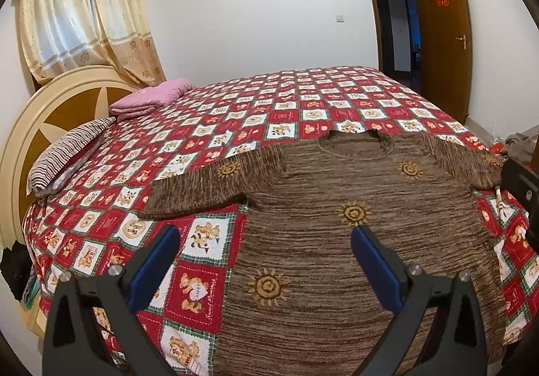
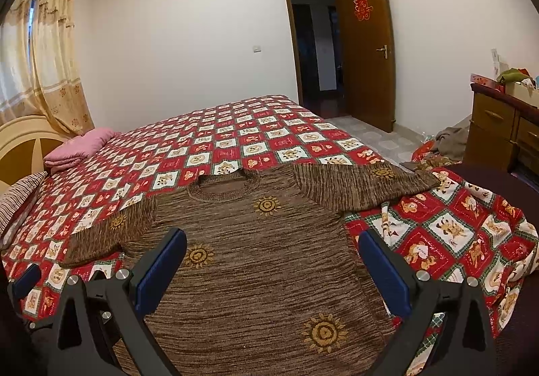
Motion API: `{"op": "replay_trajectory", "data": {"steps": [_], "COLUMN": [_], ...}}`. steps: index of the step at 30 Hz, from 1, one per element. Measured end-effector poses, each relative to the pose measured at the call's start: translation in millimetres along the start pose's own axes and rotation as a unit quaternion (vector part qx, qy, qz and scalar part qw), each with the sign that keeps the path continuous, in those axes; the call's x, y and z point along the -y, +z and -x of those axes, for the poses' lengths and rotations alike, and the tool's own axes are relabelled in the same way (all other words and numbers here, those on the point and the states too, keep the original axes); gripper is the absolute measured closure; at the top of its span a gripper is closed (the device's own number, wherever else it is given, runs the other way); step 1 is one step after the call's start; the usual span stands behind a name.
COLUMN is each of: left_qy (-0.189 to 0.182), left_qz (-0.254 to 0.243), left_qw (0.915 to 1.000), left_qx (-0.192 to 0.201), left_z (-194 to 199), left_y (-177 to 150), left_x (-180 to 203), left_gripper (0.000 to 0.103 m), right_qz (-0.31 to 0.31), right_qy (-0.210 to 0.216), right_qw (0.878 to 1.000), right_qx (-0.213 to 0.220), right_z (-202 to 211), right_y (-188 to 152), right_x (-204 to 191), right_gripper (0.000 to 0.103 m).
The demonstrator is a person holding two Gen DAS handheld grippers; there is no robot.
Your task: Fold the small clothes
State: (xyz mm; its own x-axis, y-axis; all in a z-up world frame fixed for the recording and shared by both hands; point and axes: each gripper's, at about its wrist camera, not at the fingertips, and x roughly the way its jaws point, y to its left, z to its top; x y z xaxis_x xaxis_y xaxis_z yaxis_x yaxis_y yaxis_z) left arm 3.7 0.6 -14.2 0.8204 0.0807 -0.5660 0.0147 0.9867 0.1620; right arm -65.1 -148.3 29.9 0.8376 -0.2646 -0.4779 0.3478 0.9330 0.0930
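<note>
Brown knit sweater (image 1: 353, 241) spread flat, face up, on the bed (image 1: 269, 99), collar pointing away toward the far side, both sleeves stretched outward. Left tongs (image 1: 264, 251) released, jaws wide, hovering low over the sweater's left side seam, one blue pad above the patchwork quilt (image 1: 188, 281), the other above the knit. Right tongs (image 2: 271, 253) likewise released and empty, straddling the right side of the body, near the seam. No fold begun, judging by the flat layout.

Likely trouble: pinching quilt along with knit, since the loose cover lies directly beneath and would lift with the hem. Loose, stretchy knit apt to sag or slip from a shallow bite, leaving a crooked fold. Uneven lift between the two sides apt to skew the garment.

Right sleeve (image 2: 363, 187) reaching close to the bed's edge, where the quilt bunches and droops toward the floor; a tug outward there could drag the cuff off. Left sleeve (image 1: 209, 187) lying well inside the bed. Wide open quilt beyond the collar, up to the pink folded blanket (image 1: 151, 98) and striped pillow (image 1: 67, 153), both well apart from the sweater. Dresser (image 2: 505, 126) off to the right, clear of the working area.
</note>
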Motion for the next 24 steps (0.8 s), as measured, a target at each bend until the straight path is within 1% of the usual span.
{"op": "replay_trajectory", "data": {"steps": [24], "left_qy": [0.001], "left_qz": [-0.003], "left_qw": [1.0000], "left_qx": [-0.005], "left_z": [-1.3], "left_y": [-2.4], "left_x": [1.1], "left_gripper": [0.000], "right_qz": [-0.002], "right_qy": [0.000], "right_qw": [1.000], "right_qx": [-0.004], "right_z": [-2.8], "right_y": [-1.5], "right_x": [-1.5], "right_gripper": [0.001]}}
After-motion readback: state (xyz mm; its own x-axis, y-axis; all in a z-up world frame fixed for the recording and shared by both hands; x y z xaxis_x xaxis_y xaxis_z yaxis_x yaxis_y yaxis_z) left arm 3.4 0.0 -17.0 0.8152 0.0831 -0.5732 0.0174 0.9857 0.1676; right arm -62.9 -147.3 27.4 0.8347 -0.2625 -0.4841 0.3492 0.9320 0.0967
